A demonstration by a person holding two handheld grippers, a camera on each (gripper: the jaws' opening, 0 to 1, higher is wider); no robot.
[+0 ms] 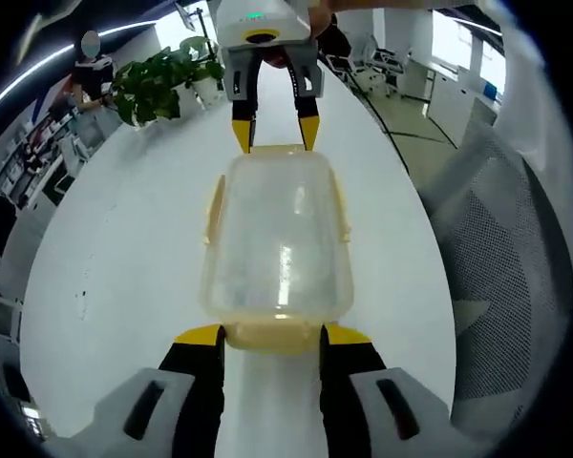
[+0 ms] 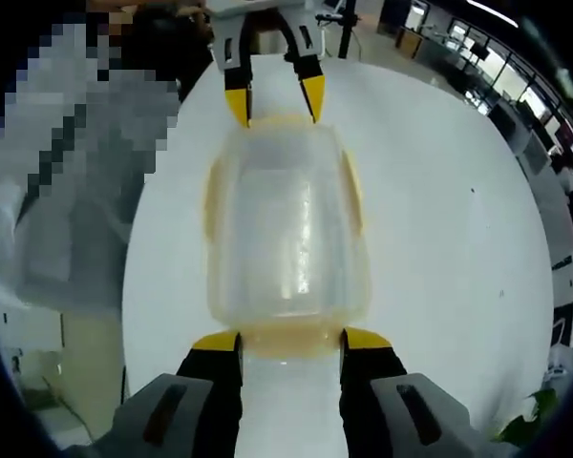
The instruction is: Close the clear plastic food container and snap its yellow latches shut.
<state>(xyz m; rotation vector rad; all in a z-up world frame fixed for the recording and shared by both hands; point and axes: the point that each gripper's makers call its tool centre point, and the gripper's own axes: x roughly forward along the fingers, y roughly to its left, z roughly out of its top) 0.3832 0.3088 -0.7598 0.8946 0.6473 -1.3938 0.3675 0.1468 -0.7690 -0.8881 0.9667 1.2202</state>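
Left gripper (image 1: 272,336): jaws apart, yellow tips at the container's near end.
Container (image 1: 277,250): clear, lid on, mid white table (image 1: 124,267) (yellow latches (image 1: 211,212) along its sides).
Right gripper (image 1: 275,132): jaws apart at the far end.
Edges: bare table around.

A smooth white counter (image 1: 124,248) with a rounded edge spreads across the left gripper view. At its far end stands a leafy green potted plant (image 1: 162,81). Just beside the counter is a grey mesh-backed office chair (image 1: 501,258). Farther back are white office desks (image 1: 439,81). In the right gripper view, black specks dot the counter.
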